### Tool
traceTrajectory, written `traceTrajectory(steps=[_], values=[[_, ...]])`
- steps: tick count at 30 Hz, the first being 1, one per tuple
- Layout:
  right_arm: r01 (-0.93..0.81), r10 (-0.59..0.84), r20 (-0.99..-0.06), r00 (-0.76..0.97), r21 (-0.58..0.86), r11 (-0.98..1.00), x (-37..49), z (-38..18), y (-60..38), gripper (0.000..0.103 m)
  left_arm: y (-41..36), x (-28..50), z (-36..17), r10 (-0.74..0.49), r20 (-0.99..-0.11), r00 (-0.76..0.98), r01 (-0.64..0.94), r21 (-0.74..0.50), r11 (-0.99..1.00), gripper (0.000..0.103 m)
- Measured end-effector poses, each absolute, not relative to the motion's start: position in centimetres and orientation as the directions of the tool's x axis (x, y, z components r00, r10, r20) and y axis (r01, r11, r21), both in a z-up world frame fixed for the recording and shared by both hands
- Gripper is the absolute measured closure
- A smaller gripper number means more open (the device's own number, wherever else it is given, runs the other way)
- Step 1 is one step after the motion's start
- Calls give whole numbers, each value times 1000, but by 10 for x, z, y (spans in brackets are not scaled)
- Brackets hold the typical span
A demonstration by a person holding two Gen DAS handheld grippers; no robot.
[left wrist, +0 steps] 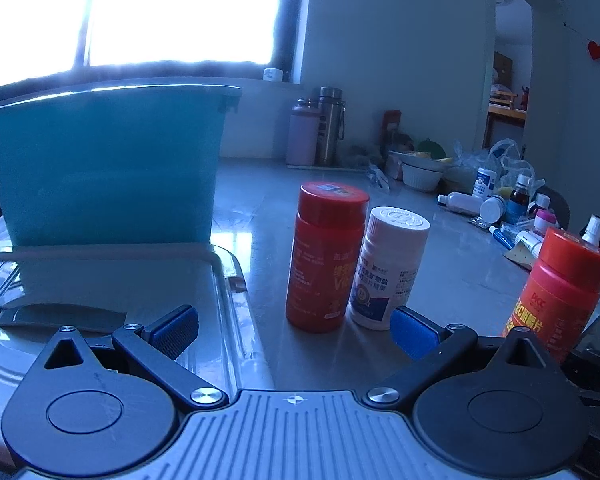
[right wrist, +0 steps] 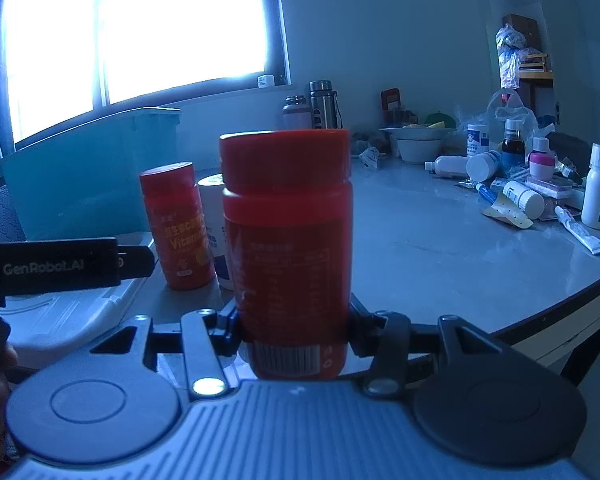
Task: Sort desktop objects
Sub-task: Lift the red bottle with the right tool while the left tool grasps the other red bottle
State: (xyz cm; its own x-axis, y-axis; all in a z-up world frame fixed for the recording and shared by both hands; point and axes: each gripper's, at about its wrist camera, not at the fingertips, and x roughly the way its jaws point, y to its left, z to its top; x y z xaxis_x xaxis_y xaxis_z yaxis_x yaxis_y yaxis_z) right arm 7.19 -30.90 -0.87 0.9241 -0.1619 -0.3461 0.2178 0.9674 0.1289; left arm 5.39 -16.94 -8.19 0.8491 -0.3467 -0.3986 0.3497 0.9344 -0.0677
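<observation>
**Red bottle held over a crowded grey table**

The right gripper [right wrist: 296, 328] clamps an upright red bottle [right wrist: 288, 240] between its fingers, low on the body, lifted in front of the camera. The left gripper [left wrist: 294, 328] stands with its blue-padded fingers [left wrist: 176, 330] spread wide and nothing between them. Just ahead of it, at 12 o'clock, a second red bottle [left wrist: 324, 256] and a white bottle [left wrist: 388, 268] stand side by side, touching, on the glossy grey table [left wrist: 260, 200]. A teal bin [left wrist: 104, 164] sits at 10 o'clock, behind a pale flat lid [left wrist: 112, 280]. At 2 o'clock lies a jumble of medicine bottles and tubes [right wrist: 540, 184]; two flasks [left wrist: 320, 128] stand by the far wall. A bright window [right wrist: 136, 28] floods the dim, bluish room.
</observation>
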Motion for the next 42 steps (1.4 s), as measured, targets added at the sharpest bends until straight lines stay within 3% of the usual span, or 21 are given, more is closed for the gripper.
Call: traceTrajectory(steps=[42], values=[[223, -170, -366, 915, 110, 968, 78, -7, -323, 53, -199, 108, -86, -322, -425, 846, 347, -20, 938, 0]])
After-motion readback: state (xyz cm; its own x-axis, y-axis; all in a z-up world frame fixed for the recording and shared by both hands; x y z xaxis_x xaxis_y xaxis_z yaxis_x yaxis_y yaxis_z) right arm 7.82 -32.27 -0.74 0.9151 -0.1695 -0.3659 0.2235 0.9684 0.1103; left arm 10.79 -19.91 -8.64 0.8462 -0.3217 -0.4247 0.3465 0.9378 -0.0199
